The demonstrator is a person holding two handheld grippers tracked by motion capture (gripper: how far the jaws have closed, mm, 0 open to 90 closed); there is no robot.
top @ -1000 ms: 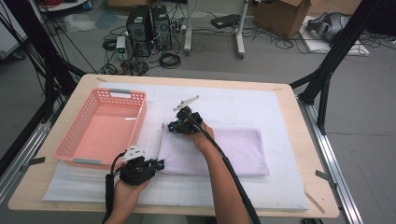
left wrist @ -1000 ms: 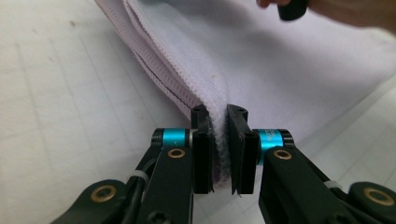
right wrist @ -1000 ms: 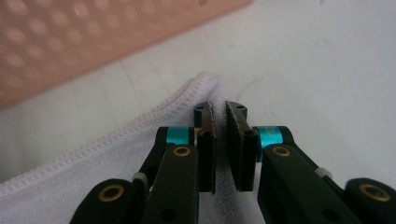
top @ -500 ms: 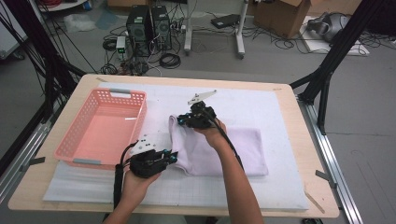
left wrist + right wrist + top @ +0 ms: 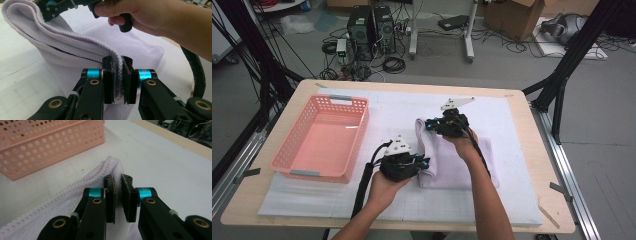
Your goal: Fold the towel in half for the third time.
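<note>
A pale lilac towel (image 5: 452,162) lies on the white mat, its left edge lifted off the surface. My left gripper (image 5: 422,164) is shut on the near corner of that edge, and the towel (image 5: 75,50) hem is pinched between its pads. My right gripper (image 5: 428,125) is shut on the far corner, where the towel (image 5: 82,185) fold sits between its black jaws. The raised edge hangs between the two grippers, folding toward the right over the rest of the cloth. In the left gripper view the right hand (image 5: 150,17) and its gripper hold the far end.
A pink perforated basket (image 5: 319,137) stands on the left of the mat, also close by as the basket (image 5: 50,142) wall in the right gripper view. A white mat (image 5: 512,125) covers the wooden table (image 5: 542,165). Cables and computers sit on the floor beyond the table.
Both grippers have moved to the right and risen a little, carrying the towel's left edge with them. The cloth now folds over itself.
</note>
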